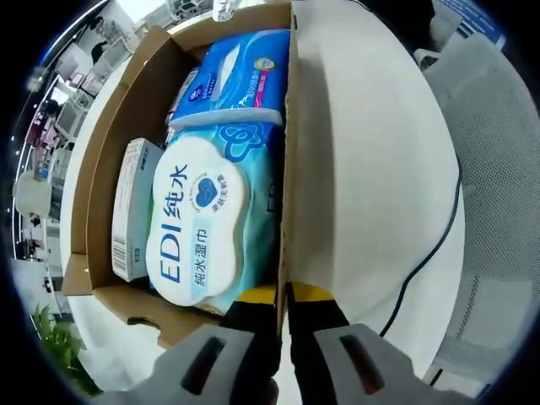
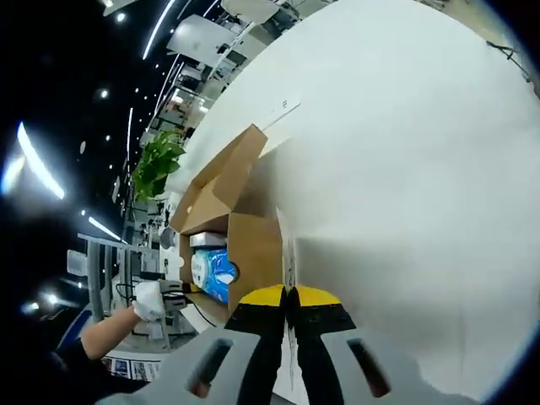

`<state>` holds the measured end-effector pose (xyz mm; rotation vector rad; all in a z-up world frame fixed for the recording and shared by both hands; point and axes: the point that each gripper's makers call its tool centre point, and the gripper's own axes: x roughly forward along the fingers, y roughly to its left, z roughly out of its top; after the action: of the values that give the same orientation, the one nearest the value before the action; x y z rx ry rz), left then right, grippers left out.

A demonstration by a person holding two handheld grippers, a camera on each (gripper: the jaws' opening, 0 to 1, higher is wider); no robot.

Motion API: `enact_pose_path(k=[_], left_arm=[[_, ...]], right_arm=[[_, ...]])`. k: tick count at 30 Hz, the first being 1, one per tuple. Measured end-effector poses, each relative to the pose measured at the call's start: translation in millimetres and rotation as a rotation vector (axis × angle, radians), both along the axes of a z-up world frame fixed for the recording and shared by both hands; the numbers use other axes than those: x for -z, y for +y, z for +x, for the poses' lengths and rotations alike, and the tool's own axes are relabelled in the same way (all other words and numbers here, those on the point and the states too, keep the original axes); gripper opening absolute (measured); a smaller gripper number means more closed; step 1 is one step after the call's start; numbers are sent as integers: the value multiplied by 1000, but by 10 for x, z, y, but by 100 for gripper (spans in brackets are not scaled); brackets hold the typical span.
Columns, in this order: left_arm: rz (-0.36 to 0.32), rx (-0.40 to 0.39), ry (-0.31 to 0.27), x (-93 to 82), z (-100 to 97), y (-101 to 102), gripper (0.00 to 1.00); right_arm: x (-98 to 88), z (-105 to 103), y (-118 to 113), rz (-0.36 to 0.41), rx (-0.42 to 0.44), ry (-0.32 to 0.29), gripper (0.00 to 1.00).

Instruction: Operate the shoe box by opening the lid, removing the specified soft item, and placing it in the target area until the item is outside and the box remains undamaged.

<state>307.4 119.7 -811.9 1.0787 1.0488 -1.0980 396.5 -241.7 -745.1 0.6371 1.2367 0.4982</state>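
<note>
The brown shoe box (image 1: 110,135) lies open. Inside it are a blue wet-wipe pack with a white oval flap (image 1: 202,224), a second blue soft pack (image 1: 240,76) beyond it and a small white carton (image 1: 133,207) along the left wall. The thin edge of the raised lid (image 1: 288,169) runs into my left gripper (image 1: 283,295), which is shut on it. My right gripper (image 2: 288,295) is shut on the same thin lid edge (image 2: 287,249). From there the box (image 2: 215,190) lies to the left, with a wipe pack (image 2: 211,270) showing inside.
A white round table (image 1: 380,169) carries the box. A black cable (image 1: 430,245) trails over its right side, and a white mesh chair (image 1: 498,169) stands beyond. A person's gloved hand (image 2: 148,299) is at the box's near end. A green plant (image 2: 156,164) stands behind.
</note>
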Motion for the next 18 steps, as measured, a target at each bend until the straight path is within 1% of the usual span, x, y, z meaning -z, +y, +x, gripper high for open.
enact_pose_path(k=[3,5,11,14,18], left_arm=[[1,-3,2,-4,-12,-3,1],[3,-5,1,-1,-10,-1,1],[9,-5,2,4,-19,3,1],[11,-4,5,5,-26,6,1],[12,-3,9,8,-32,6,1]], right_arm=[[63,-16,2,-5,-2,3,0],[114,-14,-19,-10,-17,-1,0],[312,8,-181,-27,10,23,2],[362,6,-204,-25,11,13,3],[477,-6,-252,-50,19,7,7]])
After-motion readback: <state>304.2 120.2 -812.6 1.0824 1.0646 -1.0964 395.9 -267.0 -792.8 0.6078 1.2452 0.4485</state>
